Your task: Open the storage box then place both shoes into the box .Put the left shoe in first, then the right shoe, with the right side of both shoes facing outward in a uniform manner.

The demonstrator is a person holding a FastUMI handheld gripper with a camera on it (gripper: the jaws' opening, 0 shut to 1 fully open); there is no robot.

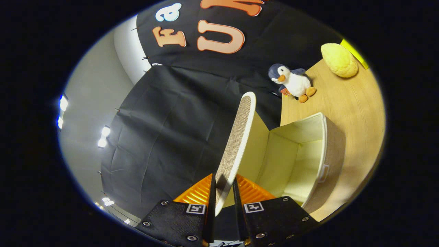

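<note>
Gripper (223,187) at bottom centre clamped the raised lid (236,144) edge, both fingers pressing it. Storage box (329,154) stood open at centre right on wooden table (346,103). Penguin plush (293,82) and yellow plush (339,60) sat upper right.

No words or numbers can be read. The gripper (223,180), clamped on the lid (236,137), carries square coded markers (195,208) behind its jaws. Beyond the jaws, the storage box (334,147) side tag (323,173) and the toy penguin (293,80) tag (285,91) are illegible.
</note>
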